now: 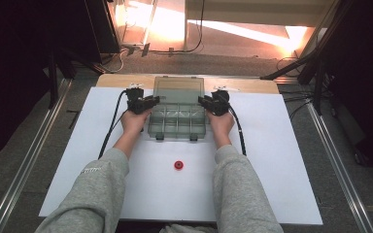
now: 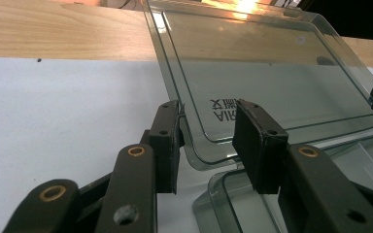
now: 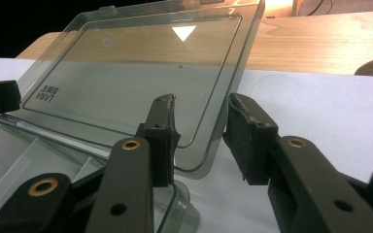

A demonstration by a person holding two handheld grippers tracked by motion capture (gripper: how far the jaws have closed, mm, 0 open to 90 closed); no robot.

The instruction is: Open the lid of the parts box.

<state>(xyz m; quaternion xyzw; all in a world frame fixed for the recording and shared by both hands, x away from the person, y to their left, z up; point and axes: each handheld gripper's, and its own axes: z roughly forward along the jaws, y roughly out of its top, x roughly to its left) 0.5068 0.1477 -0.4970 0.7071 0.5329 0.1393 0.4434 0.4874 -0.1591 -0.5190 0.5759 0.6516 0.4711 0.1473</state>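
The organiser box (image 1: 177, 116) sits on the white desk (image 1: 272, 160) between the two grippers in the high view, its clear lid (image 1: 179, 90) raised, a red knob (image 1: 178, 165) lying nearer the person and a dim room with floor rails around. In the left gripper view the left gripper (image 2: 209, 133) straddles the lid's corner with its fingers (image 2: 257, 143) slack, not pinching. In the right gripper view the right gripper (image 3: 199, 133) likewise brackets the lid's edge unclenched, so both should move evenly to keep the hinge from twisting.
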